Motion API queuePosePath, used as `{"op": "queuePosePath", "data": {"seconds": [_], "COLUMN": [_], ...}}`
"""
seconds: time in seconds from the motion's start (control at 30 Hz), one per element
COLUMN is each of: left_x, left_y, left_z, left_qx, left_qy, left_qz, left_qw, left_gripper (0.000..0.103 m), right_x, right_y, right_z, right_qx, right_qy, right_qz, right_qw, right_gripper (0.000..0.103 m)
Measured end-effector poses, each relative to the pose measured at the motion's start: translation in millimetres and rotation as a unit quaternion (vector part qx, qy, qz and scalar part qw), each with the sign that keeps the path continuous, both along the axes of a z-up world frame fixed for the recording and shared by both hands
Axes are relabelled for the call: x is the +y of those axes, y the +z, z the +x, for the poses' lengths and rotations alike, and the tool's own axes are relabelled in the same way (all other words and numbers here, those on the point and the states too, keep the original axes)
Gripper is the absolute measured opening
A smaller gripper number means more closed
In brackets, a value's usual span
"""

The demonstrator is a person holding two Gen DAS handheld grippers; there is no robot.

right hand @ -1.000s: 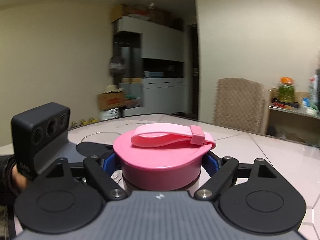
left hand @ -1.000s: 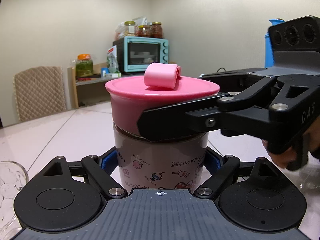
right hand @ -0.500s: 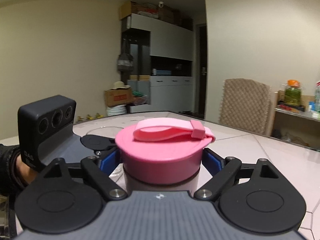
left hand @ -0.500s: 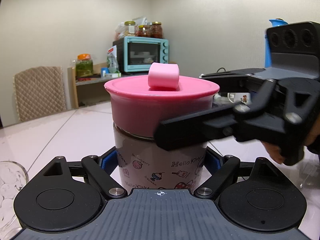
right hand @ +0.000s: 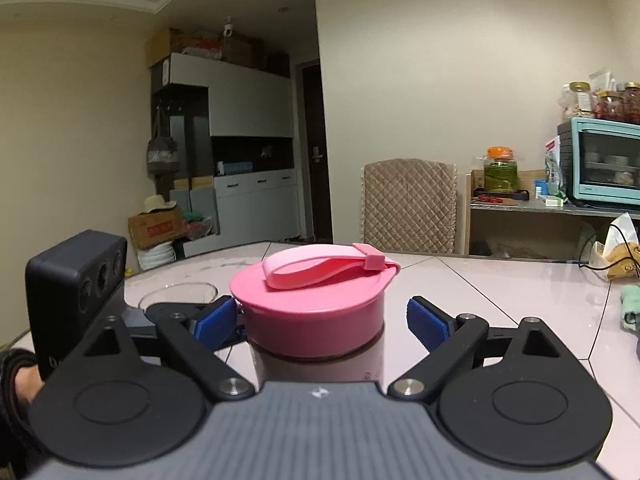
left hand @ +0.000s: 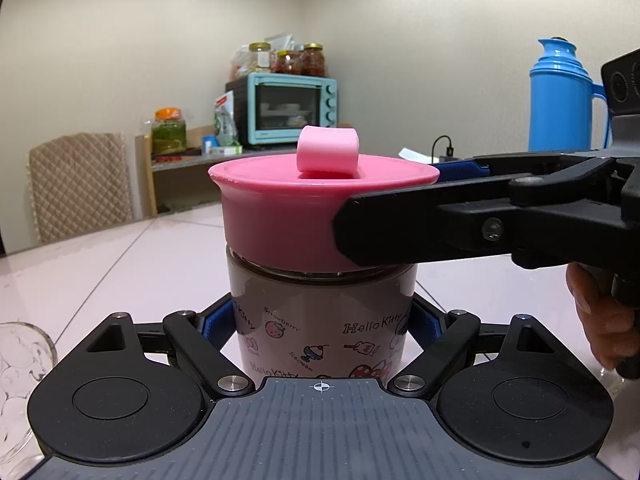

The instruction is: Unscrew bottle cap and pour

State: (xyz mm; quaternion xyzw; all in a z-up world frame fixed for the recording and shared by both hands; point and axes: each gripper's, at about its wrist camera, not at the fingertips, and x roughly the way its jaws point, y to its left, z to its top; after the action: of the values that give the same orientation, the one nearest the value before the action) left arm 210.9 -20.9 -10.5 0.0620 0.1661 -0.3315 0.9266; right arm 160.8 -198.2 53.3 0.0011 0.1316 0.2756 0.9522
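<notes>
A Hello Kitty bottle (left hand: 320, 320) with a wide pink cap (left hand: 280, 216) stands upright on the pale table. My left gripper (left hand: 320, 322) is shut on the bottle's body, blue pads pressed to both sides. My right gripper (right hand: 320, 316) reaches in from the right at cap height; its jaws stand open, blue pads (right hand: 428, 322) apart from the cap (right hand: 312, 320) on each side. One right finger (left hand: 440, 220) crosses in front of the cap in the left wrist view. The cap's pink strap loop (right hand: 324, 270) lies on top.
A clear glass (left hand: 18, 364) stands at the left, also behind the cap in the right wrist view (right hand: 176, 294). A blue thermos (left hand: 564, 96) stands at the far right. A green cloth (right hand: 630, 304) and a bag lie on the table's right. A chair (right hand: 408, 204) sits beyond.
My right gripper turned the cap, the strap loop rotating with it, then opened its jaws and let go of the cap. The left gripper kept holding the bottle still.
</notes>
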Motion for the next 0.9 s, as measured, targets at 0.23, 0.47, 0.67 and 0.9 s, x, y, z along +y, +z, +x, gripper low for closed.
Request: {"op": "queuePosePath", "data": {"seconds": [0.23,0.47,0.67,0.9], "left_x": [0,0,-1,-1], "left_y": [0,0,0,0], "left_z": [0,0,0,0], "left_qx": [0.0,0.0,0.0,0.0], "left_qy": [0.0,0.0,0.0,0.0], "left_qz": [0.0,0.0,0.0,0.0], "left_qw": [1.0,1.0,1.0,1.0], "left_gripper": [0.09,0.09,0.09,0.09], "right_x": [13,24,28,18], "right_y": [-8,-10,-13,-14], "right_z": [-1,2,4,8], "right_qx": [-0.004,-0.001,-0.005,-0.014], "right_qy": [-0.043,-0.06,-0.061,-0.016], "right_qz": [-0.01,-0.006,-0.019,-0.03], "right_qw": [0.999,0.998,0.998,0.999], "right_gripper": [0.093,0.093,0.085,0.085]}}
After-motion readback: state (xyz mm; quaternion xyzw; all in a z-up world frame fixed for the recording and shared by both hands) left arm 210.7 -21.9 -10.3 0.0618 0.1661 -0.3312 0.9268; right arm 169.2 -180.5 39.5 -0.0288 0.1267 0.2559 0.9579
